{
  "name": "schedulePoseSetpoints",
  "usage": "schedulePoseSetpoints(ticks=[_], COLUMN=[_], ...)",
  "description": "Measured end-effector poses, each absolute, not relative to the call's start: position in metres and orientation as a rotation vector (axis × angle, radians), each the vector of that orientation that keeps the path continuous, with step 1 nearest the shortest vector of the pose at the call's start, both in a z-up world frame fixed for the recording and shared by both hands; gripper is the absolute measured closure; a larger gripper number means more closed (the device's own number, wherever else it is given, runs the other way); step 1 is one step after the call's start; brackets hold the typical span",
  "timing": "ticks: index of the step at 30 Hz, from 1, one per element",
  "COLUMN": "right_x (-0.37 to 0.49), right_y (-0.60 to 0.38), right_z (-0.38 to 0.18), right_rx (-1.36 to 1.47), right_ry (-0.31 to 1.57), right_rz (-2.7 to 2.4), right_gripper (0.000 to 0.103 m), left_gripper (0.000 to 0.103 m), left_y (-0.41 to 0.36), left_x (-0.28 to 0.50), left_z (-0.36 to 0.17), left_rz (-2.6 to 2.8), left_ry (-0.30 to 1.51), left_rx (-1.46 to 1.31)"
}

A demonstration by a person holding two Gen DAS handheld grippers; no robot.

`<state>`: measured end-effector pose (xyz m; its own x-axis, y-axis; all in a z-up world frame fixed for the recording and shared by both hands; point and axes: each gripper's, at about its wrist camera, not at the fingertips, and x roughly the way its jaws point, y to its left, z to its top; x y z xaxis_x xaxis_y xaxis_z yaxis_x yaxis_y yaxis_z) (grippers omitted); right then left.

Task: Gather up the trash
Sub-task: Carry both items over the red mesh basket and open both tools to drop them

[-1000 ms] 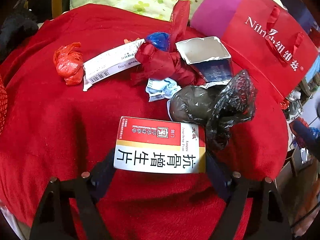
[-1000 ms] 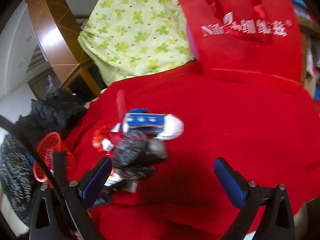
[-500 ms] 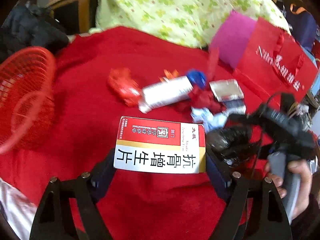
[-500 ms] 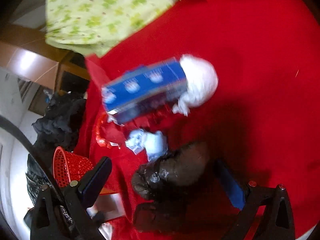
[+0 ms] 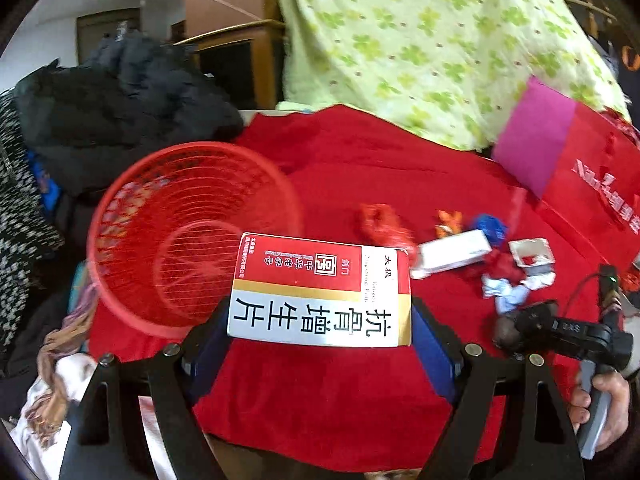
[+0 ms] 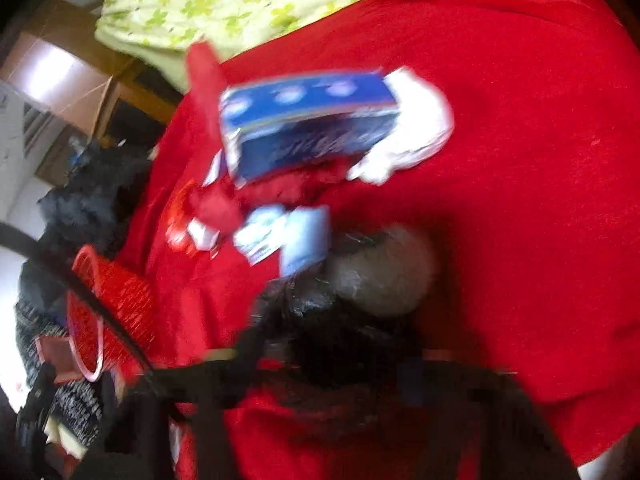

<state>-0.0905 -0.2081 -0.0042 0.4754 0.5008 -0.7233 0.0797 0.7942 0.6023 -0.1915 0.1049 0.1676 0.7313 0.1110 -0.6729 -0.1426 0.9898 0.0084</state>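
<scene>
- Your left tongs (image 5: 320, 334) grip a red-and-white box (image 5: 320, 290) by its two side edges; the box is held in the air, right beside the red basket (image 5: 192, 240) and partly over its near rim.
- The basket looks empty: only its mesh shows, so nothing appears collected yet.
- My read is that the box is the first piece on its way in, and it still has to clear the rim and be let go.
- Your right tongs (image 6: 328, 364) are down at the black bag (image 6: 340, 320) on the red cloth (image 6: 520, 160); motion blur hides the fingers, so I cannot tell whether they are closed or have hold of it.
- Left on the cloth, well apart from the basket: the blue carton (image 6: 308, 128), a white wad (image 6: 416, 140), a white box (image 5: 452, 254), pale blue paper (image 6: 288, 236), red plastic scraps (image 5: 384, 224) and a foil piece (image 5: 532, 252).
- Most of the work remains, judging by that pile.
</scene>
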Motion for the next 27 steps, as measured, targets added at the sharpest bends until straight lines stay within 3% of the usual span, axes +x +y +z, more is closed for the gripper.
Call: schedulePoseSetpoints(ticks=[8, 21, 27], right_x=[-0.100, -0.085, -0.073], right_y=[-0.149, -0.005, 0.063], right_z=[0.030, 0.136, 0.147], right_rx=[0.482, 0.436, 0.469], right_ry=[0.972, 0.793, 0.753], right_rz=[0.373, 0.711, 0.780], right_gripper=[0.062, 0.062, 0.058], left_gripper=[0.018, 0.018, 0.018], left_y=[0.160, 0.223, 0.236], left_x=[-0.200, -0.182, -0.172], left_z=[0.170, 0.161, 0.160], left_rz=[0.255, 0.311, 0.330], left_ry=[0.734, 0.755, 0.744], left_rx=[-0.079, -0.145, -0.140])
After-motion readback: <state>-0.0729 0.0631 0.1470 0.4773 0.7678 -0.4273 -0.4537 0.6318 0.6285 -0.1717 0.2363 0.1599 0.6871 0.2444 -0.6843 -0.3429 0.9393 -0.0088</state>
